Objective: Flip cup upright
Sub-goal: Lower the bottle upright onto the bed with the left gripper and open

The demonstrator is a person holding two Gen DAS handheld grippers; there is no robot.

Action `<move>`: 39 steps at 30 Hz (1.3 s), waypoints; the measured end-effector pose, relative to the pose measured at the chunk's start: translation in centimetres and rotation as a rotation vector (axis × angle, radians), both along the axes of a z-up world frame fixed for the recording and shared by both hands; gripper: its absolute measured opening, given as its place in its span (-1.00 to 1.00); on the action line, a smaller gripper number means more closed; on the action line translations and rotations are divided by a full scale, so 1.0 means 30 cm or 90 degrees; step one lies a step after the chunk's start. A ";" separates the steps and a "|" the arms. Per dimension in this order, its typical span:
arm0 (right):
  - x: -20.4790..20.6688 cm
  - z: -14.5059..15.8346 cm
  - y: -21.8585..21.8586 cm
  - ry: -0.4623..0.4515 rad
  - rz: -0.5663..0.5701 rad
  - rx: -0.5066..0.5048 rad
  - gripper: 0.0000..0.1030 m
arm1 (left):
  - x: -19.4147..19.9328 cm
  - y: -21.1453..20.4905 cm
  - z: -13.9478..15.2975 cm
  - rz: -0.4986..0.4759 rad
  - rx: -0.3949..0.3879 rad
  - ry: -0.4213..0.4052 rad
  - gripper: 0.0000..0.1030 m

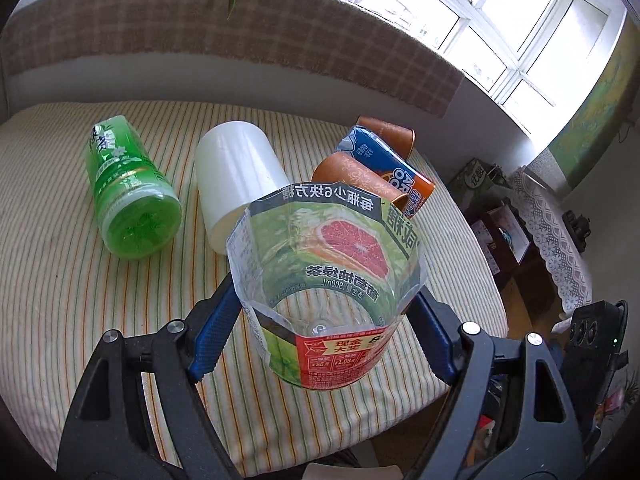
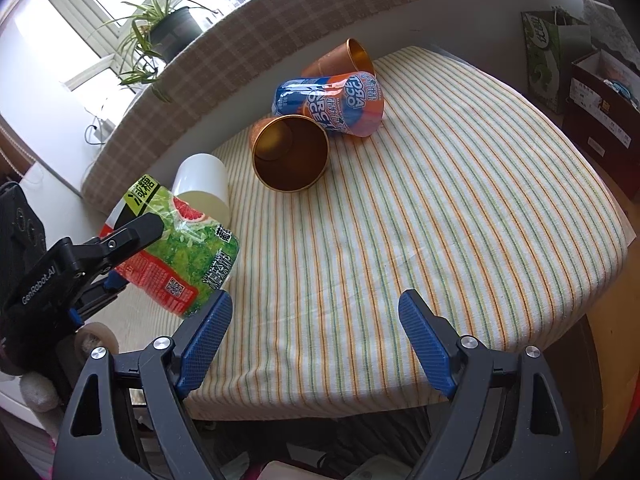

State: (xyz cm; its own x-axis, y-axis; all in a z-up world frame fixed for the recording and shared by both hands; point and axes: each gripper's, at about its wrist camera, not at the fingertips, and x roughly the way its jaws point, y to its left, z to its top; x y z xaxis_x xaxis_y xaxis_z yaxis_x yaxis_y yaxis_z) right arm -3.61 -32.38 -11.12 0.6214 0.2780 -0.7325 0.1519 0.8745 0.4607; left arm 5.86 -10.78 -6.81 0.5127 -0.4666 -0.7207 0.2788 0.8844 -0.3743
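My left gripper is shut on a clear cup cut from a grapefruit tea bottle, held tilted above the striped table, open mouth facing the camera. The same cup and the left gripper show at the left of the right wrist view. My right gripper is open and empty over the table's near edge. On the table lie a green cup, a white cup, two copper cups and a blue and orange cup, all on their sides.
The table has a striped cloth. A checked cloth covers the sill behind, with a potted plant. Boxes and bags stand on the floor beyond the table's right edge.
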 end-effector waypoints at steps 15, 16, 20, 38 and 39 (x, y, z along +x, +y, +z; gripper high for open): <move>-0.008 0.003 -0.012 -0.003 -0.009 -0.013 0.65 | -0.023 -0.105 -0.014 -0.031 0.104 -0.097 0.61; -0.008 0.003 -0.012 -0.003 -0.009 -0.013 0.65 | -0.025 -0.109 -0.015 -0.033 0.108 -0.101 0.61; -0.007 0.003 -0.018 -0.002 -0.011 -0.014 0.65 | -0.030 -0.118 -0.028 -0.048 0.109 -0.098 0.61; 0.001 0.009 -0.014 -0.005 -0.011 -0.019 0.66 | -0.040 -0.115 -0.053 -0.085 0.088 -0.063 0.62; 0.001 0.010 -0.015 -0.006 -0.012 -0.019 0.66 | -0.040 -0.115 -0.054 -0.086 0.087 -0.060 0.62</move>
